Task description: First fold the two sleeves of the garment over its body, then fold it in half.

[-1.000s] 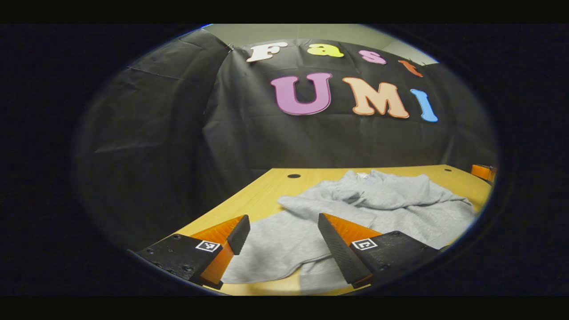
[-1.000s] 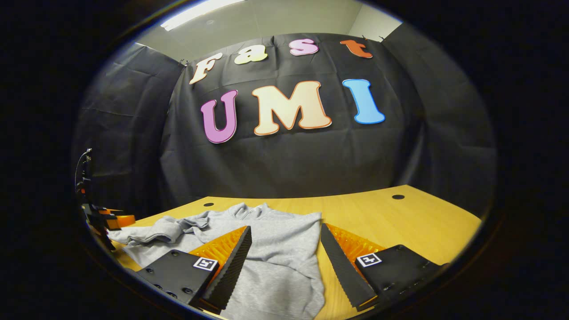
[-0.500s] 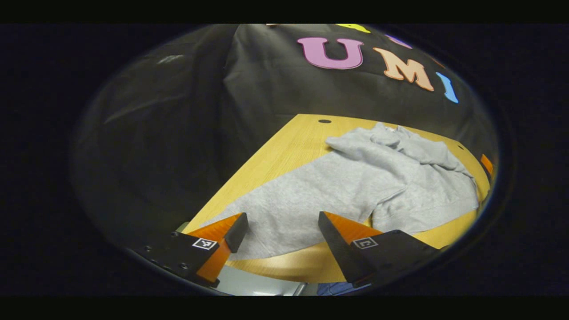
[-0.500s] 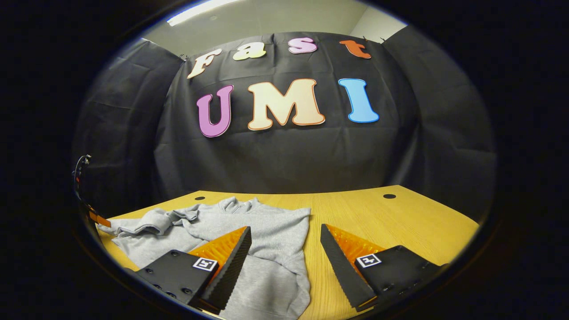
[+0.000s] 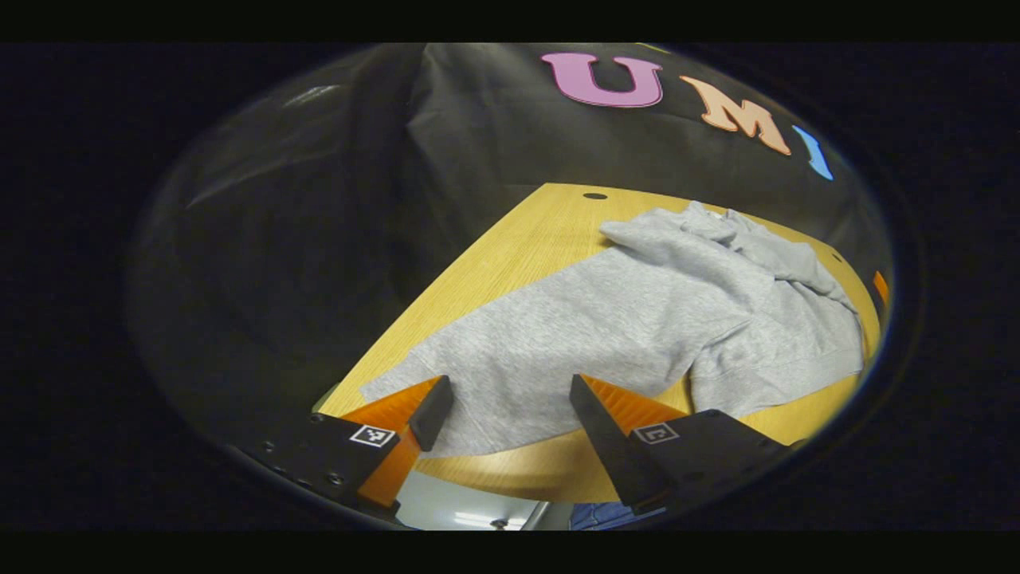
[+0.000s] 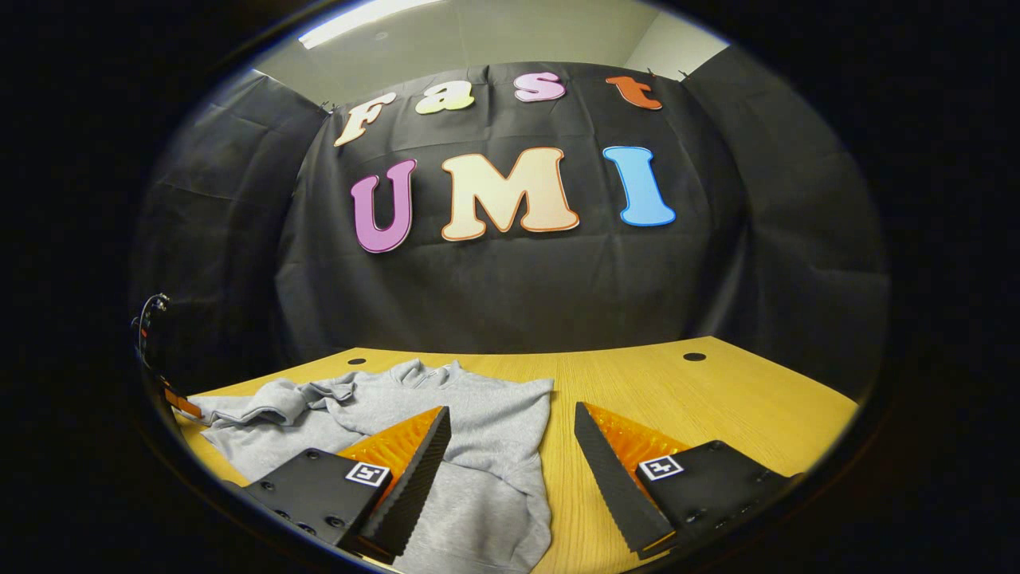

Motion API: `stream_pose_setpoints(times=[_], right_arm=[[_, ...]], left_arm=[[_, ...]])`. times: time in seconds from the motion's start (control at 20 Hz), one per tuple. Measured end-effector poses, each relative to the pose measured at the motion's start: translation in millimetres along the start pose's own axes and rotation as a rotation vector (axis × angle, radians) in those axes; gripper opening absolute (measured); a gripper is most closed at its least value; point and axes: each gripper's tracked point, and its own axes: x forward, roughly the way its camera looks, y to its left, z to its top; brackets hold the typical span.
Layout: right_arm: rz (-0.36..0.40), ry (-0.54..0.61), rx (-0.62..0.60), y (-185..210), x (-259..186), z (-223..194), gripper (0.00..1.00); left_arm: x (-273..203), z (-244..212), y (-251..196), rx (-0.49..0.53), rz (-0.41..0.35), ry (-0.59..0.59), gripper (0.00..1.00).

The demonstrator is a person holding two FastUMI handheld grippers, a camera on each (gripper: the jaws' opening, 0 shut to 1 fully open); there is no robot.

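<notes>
A grey long-sleeved garment (image 5: 621, 319) lies on the wooden table (image 5: 510, 255), its body spread flat with its hem toward the near edge. Cloth is bunched in folds at its far end by the collar. My left gripper (image 5: 508, 392) hovers open above the hem at the table's near edge, holding nothing. In the right gripper view the garment (image 6: 478, 430) lies left of centre, with a rumpled sleeve (image 6: 271, 402) at its left side. My right gripper (image 6: 512, 421) is open over the garment's right edge, nothing between its fingers.
The table top (image 6: 717, 399) stretches bare to the right of the garment, with a round cable hole (image 6: 693, 356) near the back. Another hole (image 5: 594, 195) sits at the far left corner. The black cloth wall closes the back. The other gripper's edge (image 6: 179, 399) shows far left.
My left gripper has drawn back toward the table's near edge and tilted downward, so more of the garment shows. The right gripper has shifted slightly; the garment sits a little further left in its view.
</notes>
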Motion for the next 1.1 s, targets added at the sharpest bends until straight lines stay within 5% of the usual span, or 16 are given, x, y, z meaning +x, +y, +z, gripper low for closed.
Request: stream_pose_setpoints(times=[0.3,0.4,0.55,0.95,1.1], right_arm=[[0.020,0.035,-0.002,6.5,3.0,-9.8,0.97],[0.028,0.028,0.005,9.6,1.9,-7.0,0.97],[0.025,0.020,0.009,7.1,0.4,-3.8,0.97],[0.044,0.018,0.041,12.4,-3.3,0.1,0.97],[0.052,0.025,0.032,16.9,-2.6,-1.3,0.97]], left_arm=[[1.5,0.8,-8.7,-0.004,-0.034,-0.041,0.85],[2.0,0.6,-16.2,0.013,-0.049,-0.034,0.70],[2.6,1.1,-22.6,0.042,-0.055,-0.026,0.35],[5.2,7.3,-29.3,0.042,-0.101,-0.065,0.05],[3.1,19.1,-36.5,0.000,-0.126,-0.092,0.04]])
